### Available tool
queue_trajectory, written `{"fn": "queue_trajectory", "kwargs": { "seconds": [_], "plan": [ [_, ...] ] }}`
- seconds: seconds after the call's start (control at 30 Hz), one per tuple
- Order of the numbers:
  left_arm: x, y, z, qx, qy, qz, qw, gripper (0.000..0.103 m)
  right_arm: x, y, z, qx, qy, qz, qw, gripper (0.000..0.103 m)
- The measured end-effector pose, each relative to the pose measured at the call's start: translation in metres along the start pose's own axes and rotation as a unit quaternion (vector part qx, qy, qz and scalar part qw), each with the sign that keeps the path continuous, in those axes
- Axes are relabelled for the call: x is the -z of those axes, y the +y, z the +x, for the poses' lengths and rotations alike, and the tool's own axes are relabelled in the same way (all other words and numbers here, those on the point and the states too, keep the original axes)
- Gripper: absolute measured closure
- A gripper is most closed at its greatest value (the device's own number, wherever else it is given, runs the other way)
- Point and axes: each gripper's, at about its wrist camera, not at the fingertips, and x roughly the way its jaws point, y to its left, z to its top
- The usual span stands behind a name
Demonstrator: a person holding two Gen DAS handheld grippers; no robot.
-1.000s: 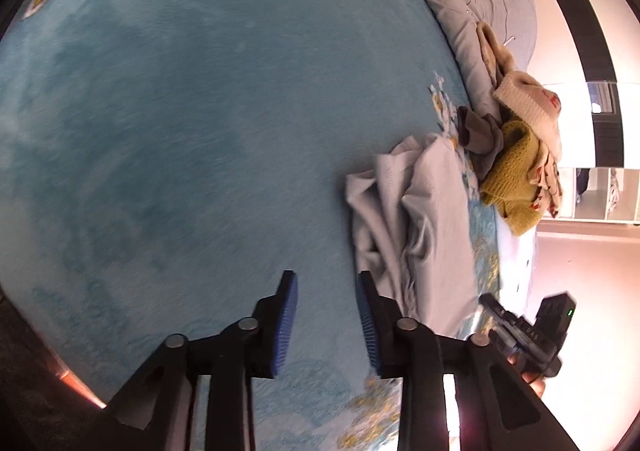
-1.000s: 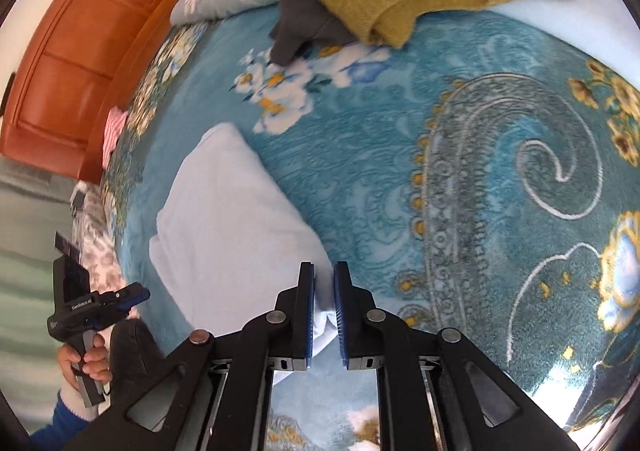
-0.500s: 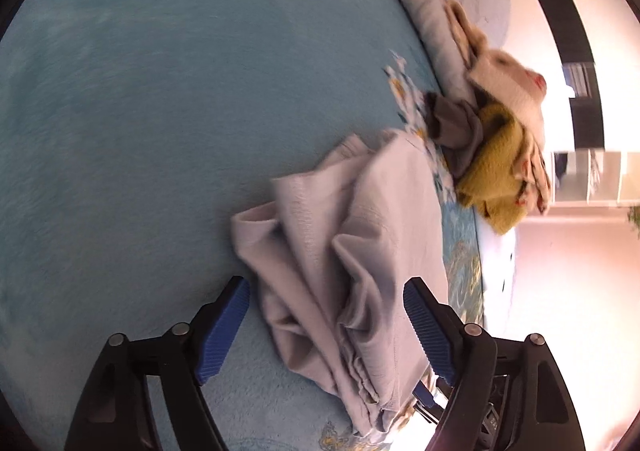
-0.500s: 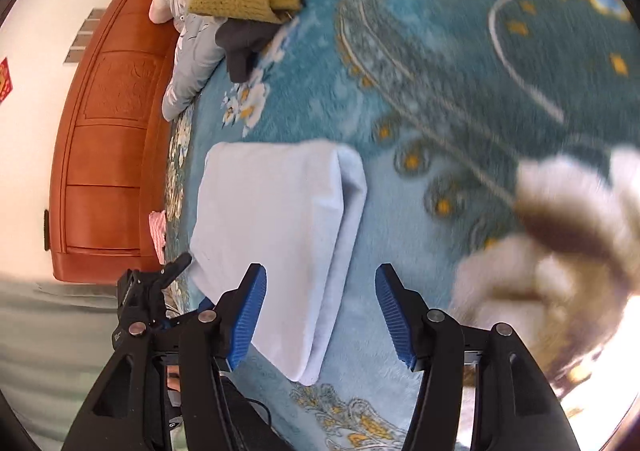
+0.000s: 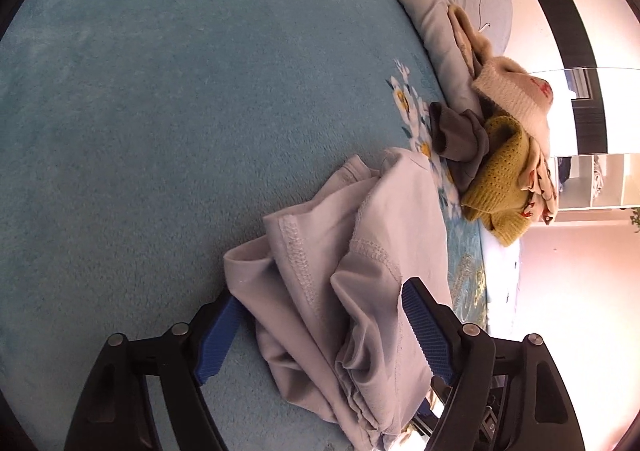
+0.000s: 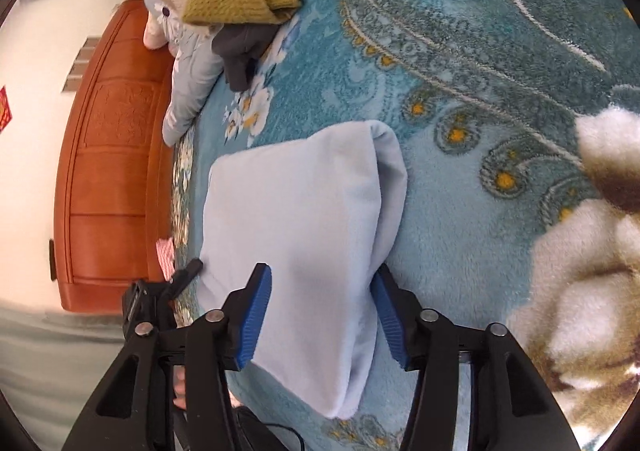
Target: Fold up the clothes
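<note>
Bare blanket (image 5: 168, 123) beside clothes pile (image 5: 500, 175)

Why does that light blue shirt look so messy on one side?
The light blue shirt is smooth and flat in the right wrist view, but at its other end the hems bunch up in loose, uneven layers. Nothing is spilled or torn. Further back, the yellow sweater and other clothes lie in an unfolded heap.

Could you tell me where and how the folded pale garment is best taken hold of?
Probably at its thick folded edge, coming from above with the right gripper straddling it: the layers stack there, so one pinch catches them all. The far side shows loose hems that could slip apart.
</note>
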Motion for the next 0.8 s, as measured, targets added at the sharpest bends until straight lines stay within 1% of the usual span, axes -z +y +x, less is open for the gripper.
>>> {"fn": "queue_trajectory", "kwargs": {
  "seconds": [0.03, 0.07, 0.1, 0.13, 0.17, 0.2, 0.23, 0.27, 0.33, 0.37, 0.5, 0.6, 0.67, 0.73, 0.8],
  "plan": [
    [0.000, -0.002, 0.001, -0.008, 0.000, 0.004, 1.0000, 0.024, 0.000, 0.000, 0.002, 0.002, -0.002, 0.004, 1.000, 0.060],
    [0.000, -0.004, 0.001, -0.017, 0.000, 0.008, 0.9998, 0.029, 0.000, 0.001, 0.004, 0.004, -0.004, 0.004, 1.000, 0.061],
    [0.000, -0.005, 0.001, -0.029, 0.001, 0.015, 0.9995, 0.032, 0.000, 0.002, 0.006, 0.005, -0.005, 0.003, 1.000, 0.066],
    [0.000, -0.007, 0.002, -0.040, 0.002, 0.022, 0.9990, 0.043, 0.000, 0.004, 0.008, 0.006, -0.004, 0.001, 1.000, 0.073],
    [0.000, -0.008, 0.002, -0.050, 0.003, 0.028, 0.9984, 0.053, -0.001, 0.005, 0.010, 0.007, -0.003, -0.001, 1.000, 0.078],
    [0.001, -0.008, 0.001, -0.053, 0.006, 0.031, 0.9981, 0.057, -0.001, 0.006, 0.010, 0.008, -0.003, -0.002, 1.000, 0.085],
    [0.001, -0.008, 0.001, -0.053, 0.009, 0.031, 0.9981, 0.069, -0.002, 0.008, 0.010, 0.007, -0.003, -0.003, 1.000, 0.091],
    [0.002, -0.008, 0.001, -0.051, 0.011, 0.030, 0.9982, 0.079, -0.002, 0.011, 0.010, 0.008, -0.004, -0.008, 1.000, 0.092],
    [0.005, -0.012, -0.002, -0.053, 0.009, 0.036, 0.9979, 0.085, -0.003, 0.018, 0.008, 0.007, -0.008, -0.019, 1.000, 0.093],
    [0.006, -0.015, -0.004, -0.056, 0.007, 0.041, 0.9975, 0.088, -0.003, 0.022, 0.007, 0.005, -0.008, -0.024, 1.000, 0.093],
    [0.012, -0.024, -0.014, -0.056, -0.001, 0.051, 0.9971, 0.090, -0.008, 0.040, -0.001, -0.004, -0.009, -0.048, 0.999, 0.094],
    [0.025, -0.024, -0.035, -0.048, -0.009, 0.052, 0.9974, 0.090, -0.013, 0.052, -0.010, -0.016, -0.009, -0.063, 0.998, 0.094],
    [0.040, -0.021, -0.050, -0.034, -0.007, 0.048, 0.9983, 0.090, -0.015, 0.058, -0.019, -0.034, 0.001, -0.070, 0.997, 0.094],
    [0.056, -0.018, -0.064, -0.022, -0.003, 0.045, 0.9988, 0.090, -0.015, 0.067, -0.032, -0.042, 0.010, -0.100, 0.994, 0.094],
    [0.069, -0.006, -0.062, -0.022, 0.019, 0.036, 0.9989, 0.090, -0.012, 0.073, -0.043, -0.031, 0.028, -0.140, 0.989, 0.094]
  ]
}}
